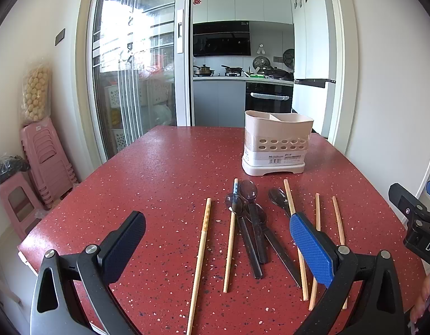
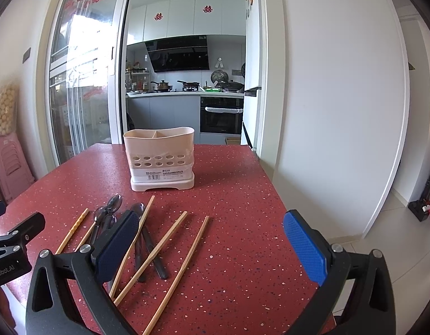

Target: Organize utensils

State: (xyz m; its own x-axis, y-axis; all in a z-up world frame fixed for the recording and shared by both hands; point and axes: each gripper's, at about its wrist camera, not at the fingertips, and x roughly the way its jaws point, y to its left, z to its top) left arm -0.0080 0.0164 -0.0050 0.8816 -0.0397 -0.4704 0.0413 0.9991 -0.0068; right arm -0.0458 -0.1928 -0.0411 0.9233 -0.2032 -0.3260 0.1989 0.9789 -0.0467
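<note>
A beige utensil holder (image 1: 276, 142) with two compartments stands upright at the far side of the red table (image 1: 159, 173); it also shows in the right wrist view (image 2: 160, 157). Several wooden chopsticks (image 1: 202, 251) and dark spoons (image 1: 249, 223) lie flat in a row in front of it. In the right wrist view the chopsticks (image 2: 184, 262) and spoons (image 2: 108, 209) lie left of centre. My left gripper (image 1: 217, 245) is open and empty, held above the utensils. My right gripper (image 2: 212, 243) is open and empty, above the rightmost chopsticks.
Stacked pink stools (image 1: 44, 162) stand left of the table by a glass sliding door (image 1: 136, 64). A white wall (image 2: 340, 111) runs close along the table's right edge. A kitchen (image 1: 242, 64) lies behind. The right gripper's body shows at the left view's right edge (image 1: 418, 217).
</note>
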